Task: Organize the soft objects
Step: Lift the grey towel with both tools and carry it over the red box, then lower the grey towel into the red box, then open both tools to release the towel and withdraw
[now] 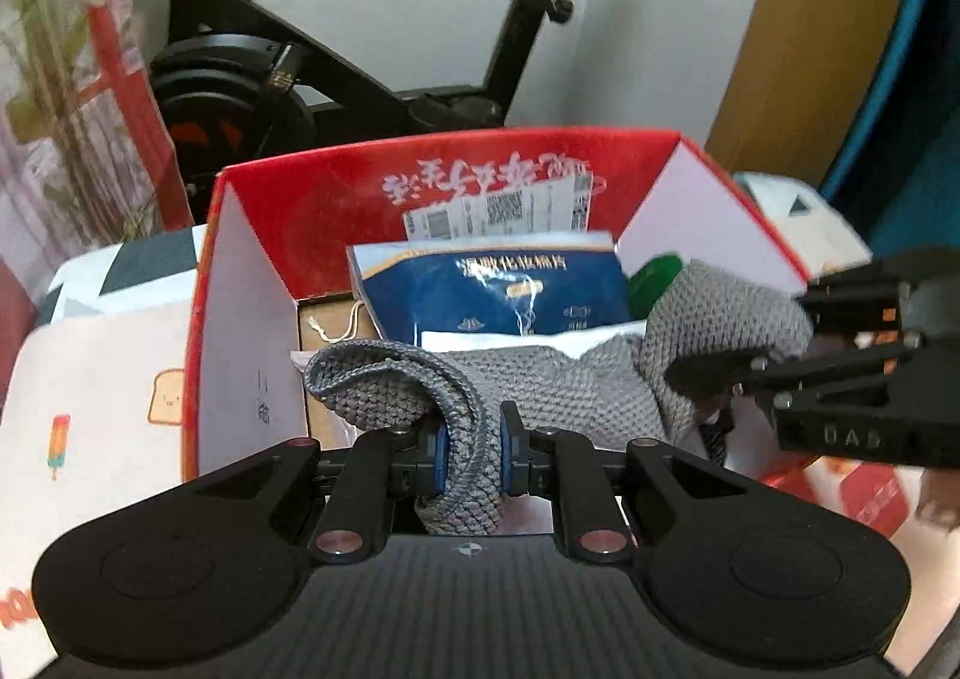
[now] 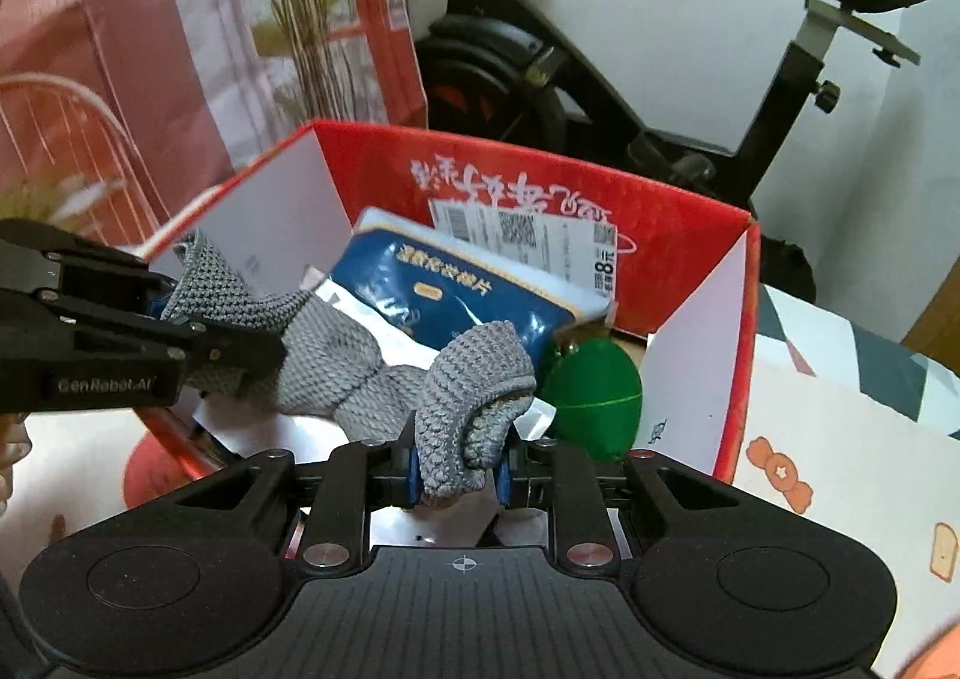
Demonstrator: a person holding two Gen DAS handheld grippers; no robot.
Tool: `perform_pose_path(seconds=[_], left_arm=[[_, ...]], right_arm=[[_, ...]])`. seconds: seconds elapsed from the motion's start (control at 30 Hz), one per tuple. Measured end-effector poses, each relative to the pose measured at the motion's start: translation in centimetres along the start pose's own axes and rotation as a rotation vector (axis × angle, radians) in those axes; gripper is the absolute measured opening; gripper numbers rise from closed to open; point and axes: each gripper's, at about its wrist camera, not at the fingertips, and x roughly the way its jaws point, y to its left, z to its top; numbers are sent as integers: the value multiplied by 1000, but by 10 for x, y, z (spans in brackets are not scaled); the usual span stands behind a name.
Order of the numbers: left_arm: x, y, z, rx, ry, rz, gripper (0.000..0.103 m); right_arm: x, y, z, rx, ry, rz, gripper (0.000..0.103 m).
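- Left wrist view: your left tool (image 1: 471,454) is clamped on one end of the grey knitted cloth (image 1: 540,379), the fold bunched between its blue pads (image 1: 442,454). The cloth runs away from the tool and hangs over the near side of the red box (image 1: 324,199).
- In the same view, your right tool (image 1: 708,376) comes in from the right of the red box and grips the cloth's other end, which rises there beside the box's right flap.
- Inside the red box, behind the cloth, stands a blue packet (image 1: 510,289); an exercise bike (image 1: 336,66) stands beyond the box.
- Right wrist view: your right tool (image 2: 457,466) is closed tight on a rolled end of the grey knitted cloth (image 2: 354,367).
- Here your left tool (image 2: 240,349) reaches in from the left of the red box (image 2: 678,223) and pinches the far end of the cloth, so it spans between both tools above the box's near edge.
- A green rounded object (image 2: 594,391) sits in the red box just right of the cloth, with the blue packet (image 2: 444,289) behind it.
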Motion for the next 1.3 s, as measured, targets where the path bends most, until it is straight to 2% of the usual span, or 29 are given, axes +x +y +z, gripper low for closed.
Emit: perform_pose_path(seconds=[0.37,0.63,0.77,0.8,0.83,0.9,1.0,1.1,1.17,1.2,1.23,1.3], left_arm=[[20,0,5,42,48,16,17],[28,7,4,-26,46,-6,17],[22,8,3,-20,37,-17,19],[20,9,3,-27,35,-23,26],[17,9,3,-26,32,-31,39],[11,9,1,-5,24,-38,59],[1,6,-3,24,7,-38,63],[-13,7,-9,9,-24,-66,68],[-22,8,-11,5,-47,-64,68],[-27,9,-12,4,-62,-62,68],[-33,9,-12,1,-82,-60,68],[-42,11,-10,-10,-115,-64,68]], right_arm=[[26,0,7,-26,76,10,20],[32,-10,5,55,104,36,20],[27,-12,2,69,114,37,21],[25,-12,2,70,114,35,23],[23,-12,1,69,116,34,27],[18,-12,-1,64,124,32,31],[9,-11,-4,50,121,39,32],[-1,-11,-3,40,104,40,37],[-6,-8,-1,24,96,28,47],[-10,-7,0,11,86,11,66],[-15,-5,2,-5,67,0,73],[-25,-4,7,-29,38,-10,73]])
